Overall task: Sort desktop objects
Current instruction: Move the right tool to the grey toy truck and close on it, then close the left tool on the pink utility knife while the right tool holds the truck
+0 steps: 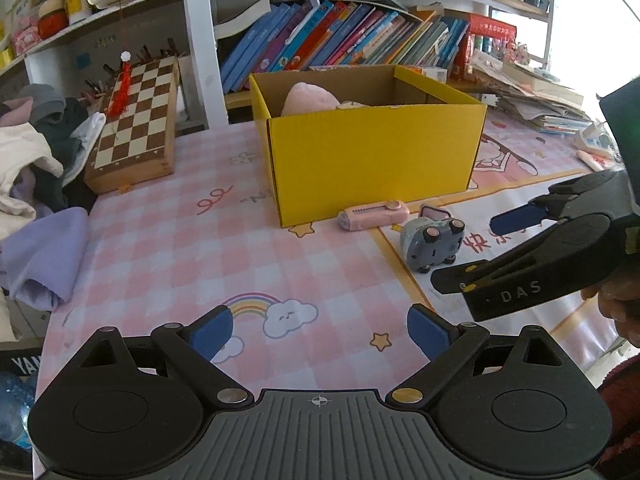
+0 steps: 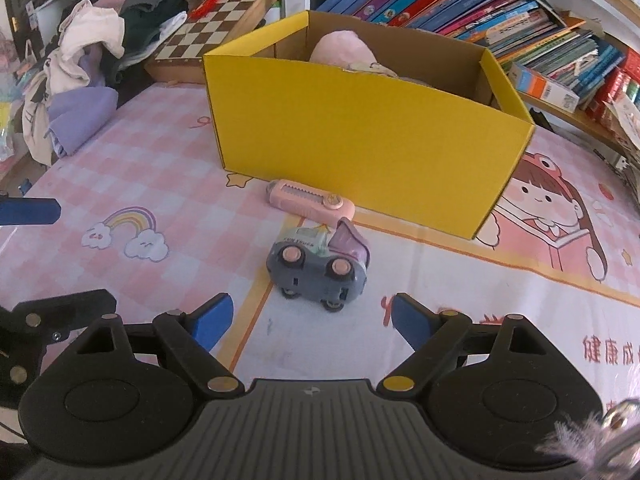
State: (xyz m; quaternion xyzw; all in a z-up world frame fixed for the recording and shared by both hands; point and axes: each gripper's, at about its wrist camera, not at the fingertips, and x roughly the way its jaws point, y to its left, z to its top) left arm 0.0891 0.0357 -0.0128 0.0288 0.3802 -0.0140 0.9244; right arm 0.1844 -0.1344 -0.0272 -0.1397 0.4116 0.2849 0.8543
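Note:
A grey toy car with pink wheels lies on its side on the pink checked mat, just ahead of my right gripper. That gripper is open, its blue pads either side of the car's near end without touching it. In the left wrist view the car sits by the right gripper. A pink cutter-like tool lies against the front of the yellow cardboard box. A pink plush rests inside the box. My left gripper hovers open over the rainbow print, holding nothing.
A wooden chessboard leans at the back left beside a heap of clothes and a lilac cloth. Books fill the shelf behind the box. A stack of papers lies at the back right.

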